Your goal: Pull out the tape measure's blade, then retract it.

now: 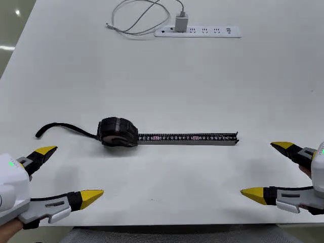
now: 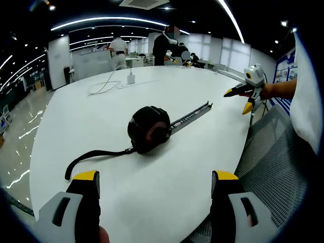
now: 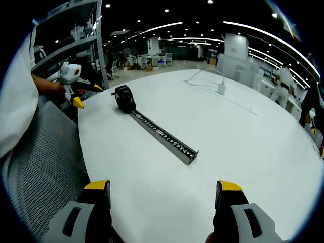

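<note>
Blade (image 1: 187,137) lies out, 3 o'clock from the tape measure (image 1: 118,132) — pull-out judged done. My left claw (image 1: 75,171) and right claw (image 1: 260,168) both gape empty; next: grip it, retract.

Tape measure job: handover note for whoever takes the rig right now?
Left tool: open, empty, near the front edge of the table, apart from the tape measure.
Right tool: open, empty, beyond the hook end of the blade.
Tape measure lies on the table, blade out and flat, strap trailing away from the blade.
Done: blade pulled out.
Left: retract it.
</note>
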`<state>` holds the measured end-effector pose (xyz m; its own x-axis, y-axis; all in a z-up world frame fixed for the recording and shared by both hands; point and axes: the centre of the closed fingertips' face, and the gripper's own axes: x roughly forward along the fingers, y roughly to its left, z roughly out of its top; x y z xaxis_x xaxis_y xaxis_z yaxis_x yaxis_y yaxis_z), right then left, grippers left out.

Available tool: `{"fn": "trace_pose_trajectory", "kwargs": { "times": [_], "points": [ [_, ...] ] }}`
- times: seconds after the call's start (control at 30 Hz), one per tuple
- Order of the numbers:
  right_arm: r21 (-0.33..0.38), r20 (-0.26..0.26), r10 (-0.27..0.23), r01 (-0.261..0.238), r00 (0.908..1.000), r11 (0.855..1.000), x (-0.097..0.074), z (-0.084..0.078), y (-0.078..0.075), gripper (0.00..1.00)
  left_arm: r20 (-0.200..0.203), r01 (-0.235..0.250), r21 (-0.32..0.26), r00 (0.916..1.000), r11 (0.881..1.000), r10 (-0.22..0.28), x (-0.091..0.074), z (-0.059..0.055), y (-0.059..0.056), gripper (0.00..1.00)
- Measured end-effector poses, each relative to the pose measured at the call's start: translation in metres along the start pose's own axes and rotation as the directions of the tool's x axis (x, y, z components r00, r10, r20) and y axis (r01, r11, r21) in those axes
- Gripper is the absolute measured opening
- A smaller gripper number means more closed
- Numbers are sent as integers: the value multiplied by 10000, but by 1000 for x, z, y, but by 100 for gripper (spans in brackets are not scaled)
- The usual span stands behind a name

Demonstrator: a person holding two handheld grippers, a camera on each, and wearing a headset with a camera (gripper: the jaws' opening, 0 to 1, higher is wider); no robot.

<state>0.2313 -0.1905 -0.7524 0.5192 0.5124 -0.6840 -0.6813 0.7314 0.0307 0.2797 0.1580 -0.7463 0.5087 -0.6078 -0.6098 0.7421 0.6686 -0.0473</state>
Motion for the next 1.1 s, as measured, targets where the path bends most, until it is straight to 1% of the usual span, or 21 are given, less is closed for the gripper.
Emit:
{"fn": "trace_pose_trajectory", "kwargs": {
  "times": [0.13, 0.17, 0.33, 0.4, 0.43, 0.53, 0.6, 0.67, 0.73, 0.8, 0.9, 1.03, 1.1],
  "points": [
    [92, 125, -75, 74, 9999, 9999, -3, -2, 3, 89, -40, -9, -35, 10000, 10000, 8, -2, -2, -3, 91],
    [162, 155, -105, 103, 9998, 9998, -4, -2, 4, 89, -9, -32, -55, 10000, 10000, 32, -3, -2, -3, 93],
    [341, 245, -249, 240, 9994, 9991, -9, -7, 6, 94, 70, -77, -194, 9999, 9998, 79, -6, -3, -4, 95],
    [414, 315, -281, 267, 9991, 9988, -11, -9, 6, 94, 74, -76, -281, 9999, 9996, 78, -7, -6, -4, 96],
    [491, 322, -289, 273, 9991, 9984, -11, -11, 6, 95, 82, 23, -337, 10000, 9994, -21, -7, -7, -6, 96],
    [541, 275, -295, 280, 9992, 9981, -12, -16, 9, 96, 25, -17, -342, 10000, 9994, 18, -7, -10, -7, 99],
    [592, 199, -295, 283, 9994, 9978, -12, -18, 10, 97, 50, -45, -385, 10000, 9992, 47, -8, -9, -7, 99],
    [640, 304, -319, 299, 9990, 9975, -13, -17, 11, 99, 106, -58, -350, 9999, 9994, 62, -10, -7, -7, 99],
    [672, 305, -310, 289, 9991, 9973, -13, -17, 10, 99, 179, -95, -376, 9998, 9992, 102, -11, -5, -7, 99],
    [669, 321, -354, 332, 9989, 9972, -13, -17, 11, 99, 188, -113, -392, 9998, 9992, 121, -11, -5, -7, 99],
    [497, 200, -301, 291, 9993, 9983, -11, -18, 14, 99, 229, -123, -426, 9996, 9990, 133, -11, -5, -8, 99],
    [570, 278, -307, 291, 9991, 9980, -11, -16, 12, 99, 241, -109, -460, 9996, 9989, 121, -11, -5, -9, 99],
    [556, 223, -322, 309, 9992, 9980, -10, -17, 13, 99, 203, -137, -418, 9997, 9990, 145, -10, -6, -9, 99]
  ]
}}
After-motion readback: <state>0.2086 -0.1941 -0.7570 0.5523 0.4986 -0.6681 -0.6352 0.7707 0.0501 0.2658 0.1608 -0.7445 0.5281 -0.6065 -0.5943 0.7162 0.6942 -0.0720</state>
